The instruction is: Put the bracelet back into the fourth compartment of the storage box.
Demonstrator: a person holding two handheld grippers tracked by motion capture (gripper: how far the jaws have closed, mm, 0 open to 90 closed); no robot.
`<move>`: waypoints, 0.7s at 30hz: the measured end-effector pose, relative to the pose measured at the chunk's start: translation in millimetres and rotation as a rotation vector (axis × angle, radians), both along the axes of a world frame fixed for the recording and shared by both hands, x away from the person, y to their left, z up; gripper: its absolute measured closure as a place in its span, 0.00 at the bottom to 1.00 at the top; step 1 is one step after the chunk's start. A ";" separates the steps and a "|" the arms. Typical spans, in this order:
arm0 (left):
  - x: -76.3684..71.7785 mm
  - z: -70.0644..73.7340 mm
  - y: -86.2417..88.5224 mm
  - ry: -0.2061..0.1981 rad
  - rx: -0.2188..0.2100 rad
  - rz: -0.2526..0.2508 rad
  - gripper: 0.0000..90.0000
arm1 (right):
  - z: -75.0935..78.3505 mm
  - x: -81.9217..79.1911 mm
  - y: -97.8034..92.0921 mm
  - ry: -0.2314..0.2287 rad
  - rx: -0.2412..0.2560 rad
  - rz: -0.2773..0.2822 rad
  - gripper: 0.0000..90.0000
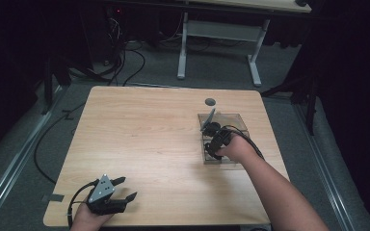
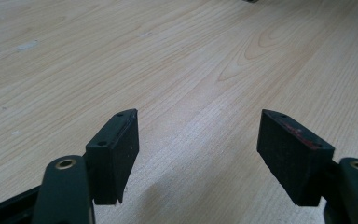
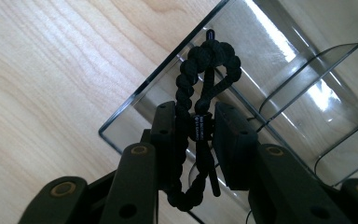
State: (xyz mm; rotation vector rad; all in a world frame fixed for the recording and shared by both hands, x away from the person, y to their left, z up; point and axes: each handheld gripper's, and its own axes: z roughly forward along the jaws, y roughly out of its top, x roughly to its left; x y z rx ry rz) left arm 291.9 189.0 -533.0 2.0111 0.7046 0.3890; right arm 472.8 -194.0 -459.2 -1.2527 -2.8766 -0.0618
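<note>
Over the clear acrylic organiser [image 3: 279, 60] at the right side of the wooden table [image 1: 149, 139], a black braided cord bracelet [image 3: 200, 93] is clamped between the jaws of the right gripper [image 3: 196, 135]. The bracelet's loop is seen hanging above the organiser's corner compartment, whose curved dividers are visible behind it. Whether the loop touches the wall cannot be told. Near the front left corner of the table, well apart from the organiser, the left gripper [image 2: 198, 140] is held with its jaws spread wide and nothing between them; bare wood is seen beyond its pads [image 2: 119, 154]. A small dark round disc [image 1: 210, 101] is seen on the table beyond the organiser.
</note>
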 end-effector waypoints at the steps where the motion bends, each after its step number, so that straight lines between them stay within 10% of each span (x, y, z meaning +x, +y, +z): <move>1: 0.0 0.0 0.0 0.000 0.000 0.000 0.33 | -1.3 0.4 0.3 0.002 0.001 -0.003 0.78; 21: 0.1 0.0 0.0 0.001 -0.001 -0.001 0.33 | -13.0 5.8 15.4 0.002 0.008 -0.002 0.78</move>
